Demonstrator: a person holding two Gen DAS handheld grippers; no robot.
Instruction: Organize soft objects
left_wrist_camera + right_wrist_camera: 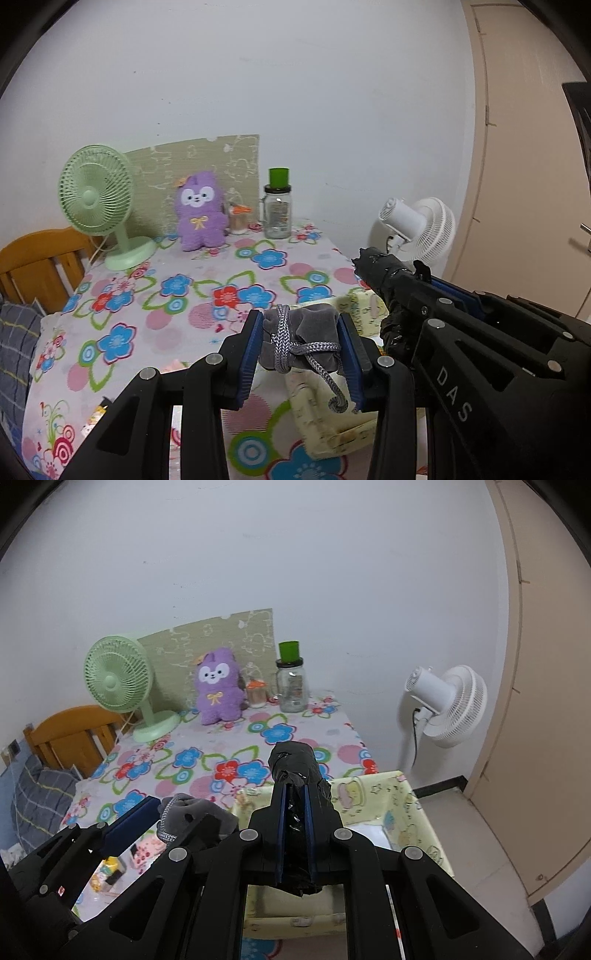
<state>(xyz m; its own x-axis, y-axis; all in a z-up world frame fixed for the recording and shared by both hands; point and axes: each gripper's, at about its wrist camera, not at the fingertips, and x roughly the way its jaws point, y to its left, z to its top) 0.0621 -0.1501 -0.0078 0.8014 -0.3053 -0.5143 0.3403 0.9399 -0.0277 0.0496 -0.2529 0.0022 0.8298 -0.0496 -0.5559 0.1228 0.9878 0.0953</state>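
Left tool (301, 354) clamps grey pouch (306, 332); right tool (295, 834) clamps black bundle (295, 771), both above yellow bin (402, 808) — drop stage, next release inside.

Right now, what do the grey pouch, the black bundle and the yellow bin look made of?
Pouch: soft grey velvety fabric, matte nap, with a braided cord. Bundle: something wrapped in glossy black tape or film, going by the crinkles and glints; contents hidden. Bin: pale yellow printed fabric, probably collapsible, since its walls sag.

grey velvet pouch (310, 332) | corded, lifted; black wrapped bundle (295, 775) | over yellow bin (410, 805)
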